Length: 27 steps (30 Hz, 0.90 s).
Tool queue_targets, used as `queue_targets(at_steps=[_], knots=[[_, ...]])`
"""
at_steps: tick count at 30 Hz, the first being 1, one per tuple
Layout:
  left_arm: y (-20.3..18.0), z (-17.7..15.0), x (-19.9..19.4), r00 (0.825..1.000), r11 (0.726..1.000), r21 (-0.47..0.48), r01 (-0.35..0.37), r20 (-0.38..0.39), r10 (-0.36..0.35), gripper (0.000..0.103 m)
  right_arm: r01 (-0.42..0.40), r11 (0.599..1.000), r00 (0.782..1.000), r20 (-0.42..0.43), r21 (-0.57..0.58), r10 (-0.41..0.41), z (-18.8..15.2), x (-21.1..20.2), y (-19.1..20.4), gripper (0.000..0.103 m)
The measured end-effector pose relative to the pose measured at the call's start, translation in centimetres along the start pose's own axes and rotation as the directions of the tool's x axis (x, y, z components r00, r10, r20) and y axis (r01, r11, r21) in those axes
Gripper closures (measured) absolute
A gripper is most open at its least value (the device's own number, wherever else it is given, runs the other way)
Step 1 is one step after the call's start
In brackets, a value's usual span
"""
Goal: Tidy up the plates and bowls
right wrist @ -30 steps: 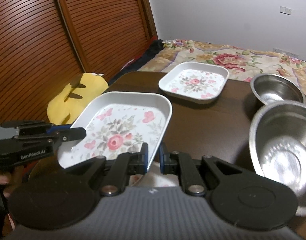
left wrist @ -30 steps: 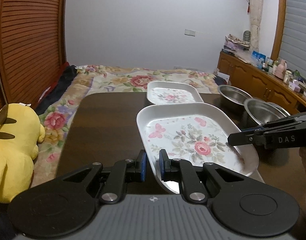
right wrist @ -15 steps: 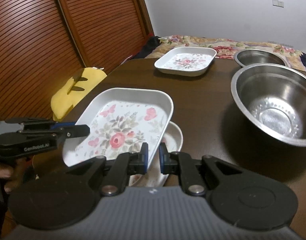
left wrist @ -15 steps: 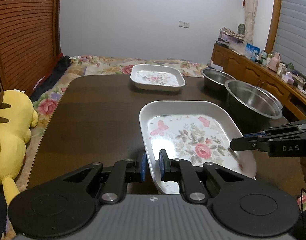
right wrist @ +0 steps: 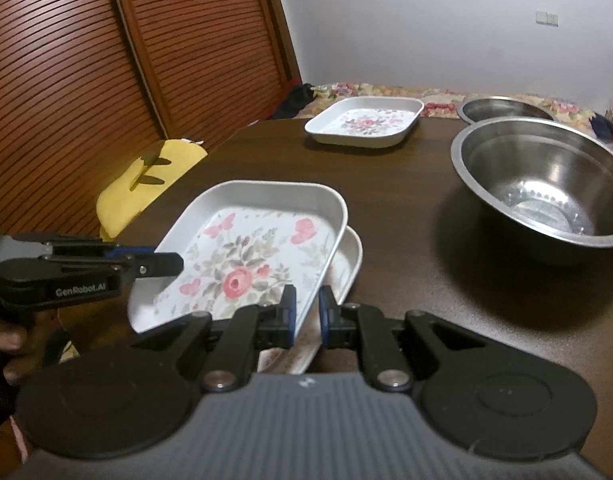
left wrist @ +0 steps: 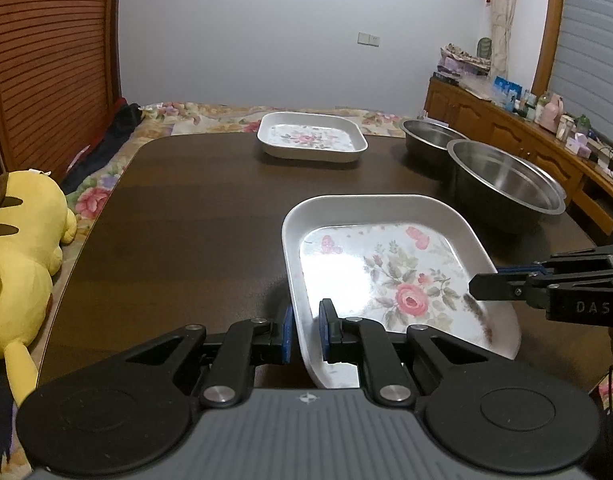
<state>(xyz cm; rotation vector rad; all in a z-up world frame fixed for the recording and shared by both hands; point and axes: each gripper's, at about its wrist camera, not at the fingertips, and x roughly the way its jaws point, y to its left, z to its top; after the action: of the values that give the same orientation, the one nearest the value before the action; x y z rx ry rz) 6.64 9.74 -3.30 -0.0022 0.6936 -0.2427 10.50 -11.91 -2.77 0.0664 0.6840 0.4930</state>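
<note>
While both grippers clamp opposite rims, the floral plate (right wrist: 242,264) sits between closed fingers: left gripper (left wrist: 305,330) at 6 o'clock, right gripper (right wrist: 307,316) likewise. A second plate (right wrist: 348,256) lies beneath; steel bowl (right wrist: 546,184) at 2 o'clock.

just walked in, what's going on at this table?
A person holds a gripper in each hand, both clamped on one floral tray: the left gripper on its near-left rim, the right gripper on the opposite rim. The tray sits tilted over another dish beneath it. A second floral tray and two steel bowls sit untouched on the dark table.
</note>
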Motion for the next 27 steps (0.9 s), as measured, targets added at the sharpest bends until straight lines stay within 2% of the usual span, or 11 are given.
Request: queue_targets(at_steps=[9, 20, 27], knots=[[0.13, -0.35, 0.26, 1.000, 1.000, 0.001, -0.015, 0.006, 0.015, 0.087, 0.028, 1.000, 0.999, 0.029, -0.011, -0.028, -0.50, -0.10, 0.17, 0.086], [0.13, -0.57, 0.47, 1.000, 1.000, -0.006, -0.018, 0.004, 0.018, 0.087, 0.022, 1.000, 0.999, 0.025, -0.015, -0.022, -0.79, -0.13, 0.01, 0.087], [0.27, -0.53, 0.16, 0.999, 0.999, -0.014, -0.032, 0.019, 0.033, 0.087, 0.028, 0.999, 0.998, 0.057, -0.027, -0.027, -0.30, -0.81, 0.23, 0.087]])
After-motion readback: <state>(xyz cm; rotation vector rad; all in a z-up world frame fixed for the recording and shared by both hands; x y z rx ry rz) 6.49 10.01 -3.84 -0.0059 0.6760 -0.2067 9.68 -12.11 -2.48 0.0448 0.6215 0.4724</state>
